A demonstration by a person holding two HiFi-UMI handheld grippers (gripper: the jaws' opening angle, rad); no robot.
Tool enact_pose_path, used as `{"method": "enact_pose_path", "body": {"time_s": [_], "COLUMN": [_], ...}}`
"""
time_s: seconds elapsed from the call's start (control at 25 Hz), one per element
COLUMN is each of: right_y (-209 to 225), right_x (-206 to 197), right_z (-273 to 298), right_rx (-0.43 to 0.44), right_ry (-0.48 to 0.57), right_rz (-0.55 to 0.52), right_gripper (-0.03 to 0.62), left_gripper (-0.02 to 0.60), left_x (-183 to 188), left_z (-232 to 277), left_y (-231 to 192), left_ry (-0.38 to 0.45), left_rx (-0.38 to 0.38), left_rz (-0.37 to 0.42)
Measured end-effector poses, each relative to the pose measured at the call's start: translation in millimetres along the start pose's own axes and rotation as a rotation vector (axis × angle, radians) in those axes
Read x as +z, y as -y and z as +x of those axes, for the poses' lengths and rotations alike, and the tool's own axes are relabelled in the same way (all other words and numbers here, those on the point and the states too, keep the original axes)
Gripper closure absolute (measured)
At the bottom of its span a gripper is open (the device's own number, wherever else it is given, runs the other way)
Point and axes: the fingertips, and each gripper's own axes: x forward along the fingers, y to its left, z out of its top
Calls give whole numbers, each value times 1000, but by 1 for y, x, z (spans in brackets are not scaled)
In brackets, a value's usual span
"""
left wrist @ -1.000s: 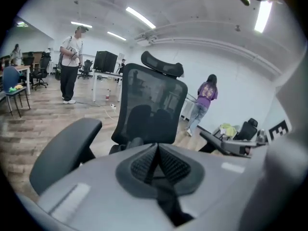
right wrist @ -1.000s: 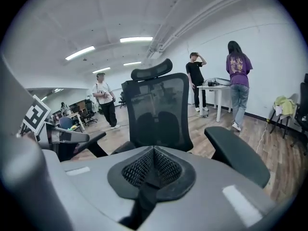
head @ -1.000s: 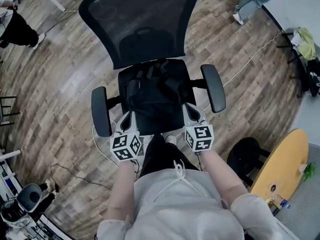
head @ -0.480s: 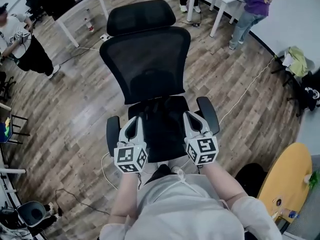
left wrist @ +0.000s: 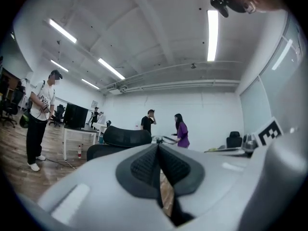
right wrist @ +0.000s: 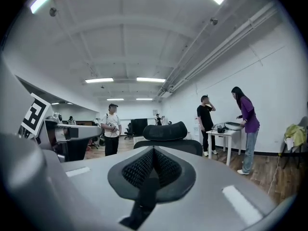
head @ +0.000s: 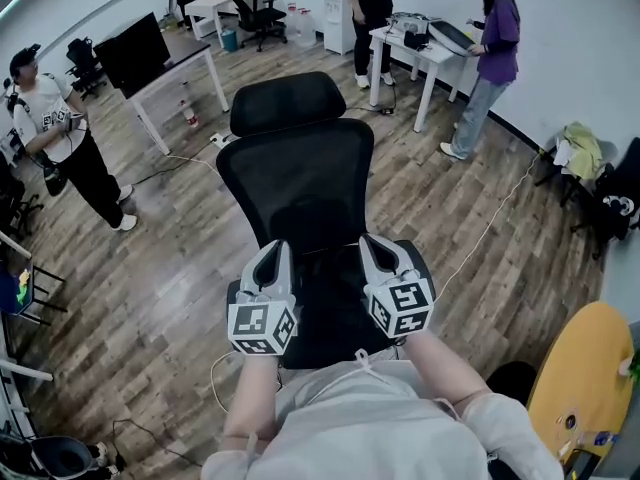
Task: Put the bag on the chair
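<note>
A black mesh office chair (head: 300, 183) stands right in front of me on the wood floor. Its headrest (head: 288, 103) also rises just past the jaws in the left gripper view (left wrist: 126, 136) and the right gripper view (right wrist: 166, 131). My left gripper (head: 272, 260) and right gripper (head: 378, 250) are held level, side by side above the seat (head: 325, 313), both shut with nothing between the pads. In its own view each gripper, left (left wrist: 159, 150) and right (right wrist: 153, 153), shows its pads pressed together. The black bag cannot be told apart from the black seat between the grippers.
The chair's armrests (head: 420, 258) flank my hands. A person (head: 60, 148) stands at the left, and two people stand by a white table (head: 430, 48) at the back right. A desk with a monitor (head: 160, 63) is behind the chair. A yellow round table (head: 580, 378) is at the lower right, and a cable (head: 490, 218) crosses the floor.
Both grippers rose from the seat's front edge to backrest height, staying shut. The view tilted up, showing more of the room. The bag, plain on the seat earlier, is now hidden.
</note>
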Motion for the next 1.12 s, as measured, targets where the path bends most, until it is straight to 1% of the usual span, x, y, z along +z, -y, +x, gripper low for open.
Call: {"method": "enact_pose_path", "body": {"time_s": [0.16,0.32,0.68,0.88,1.12], "right_y": [-3,-9,-17,-18,-19], "right_x": [2,0,-12,-23,-28], "right_z": [0,3,11,19,19], "right_rx": [-18,-13,1,27,16], "right_ry": [10,7,-33,-81,-89], "right_rz": [5,5,21,43,45], "right_gripper": [595,595,596,595,595], "left_gripper": [575,575,575,575,575], "left_x": [4,5,1,-6,-9], "left_z": [-6,-8,-7,0,0], "left_y": [-4,-8,-10,-14,-15], "left_ry": [6,8,-5,-33,-46], "left_rx": [1,-3,-18,-13,-28], "left_rz": [17,23,25,17,25]}}
